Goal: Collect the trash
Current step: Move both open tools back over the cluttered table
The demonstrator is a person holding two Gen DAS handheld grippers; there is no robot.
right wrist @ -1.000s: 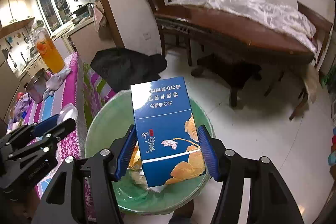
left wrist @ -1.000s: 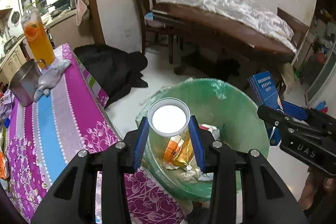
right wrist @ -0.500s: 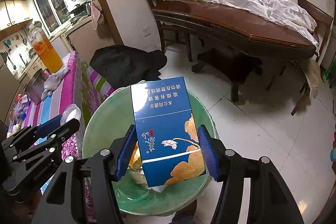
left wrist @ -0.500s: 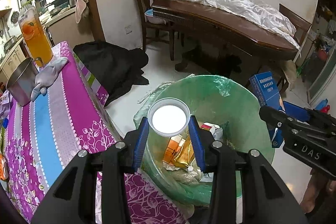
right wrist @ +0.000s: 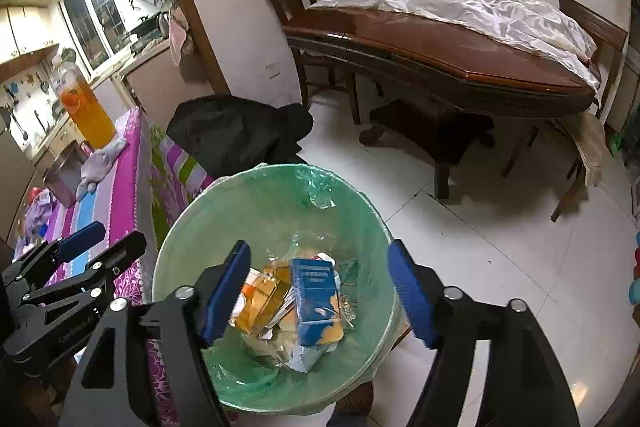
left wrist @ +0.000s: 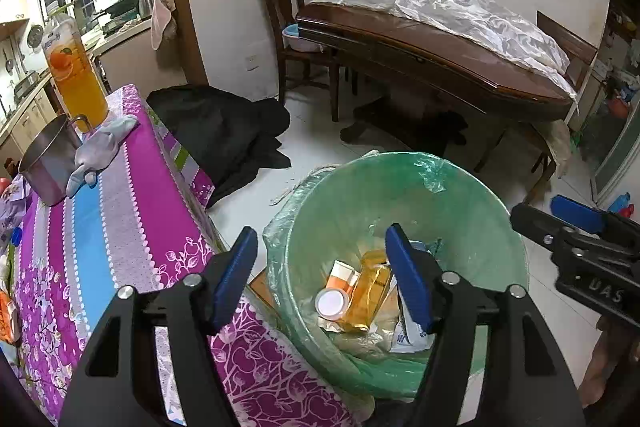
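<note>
Two grippers hang over the green-lined trash bin (left wrist: 400,195), both with nothing in them. The left gripper (left wrist: 320,275), low centre of the left wrist view, has its jaws apart, having just opened; nothing sits between the blue pads, and the small white-lidded cup (left wrist: 332,301) lies in the bin among orange wrappers. The right gripper (right wrist: 318,291), low centre of the right wrist view, likewise stands apart after just opening, and the blue box (right wrist: 316,301) rests tilted on the heap inside the bin, clear of both pads. Release appears complete for both items. To finish the step well, lift each gripper straight up with jaws kept wide, so that no pad catches the loose green liner at the rim. Keep the two grippers apart from each other during withdrawal, since they are close at frame edge. The purple tablecloth (left wrist: 132,211) at left, bearing a metal mug (left wrist: 48,167) and juice bottle (left wrist: 76,83), is the likely place to search for further trash.
</note>
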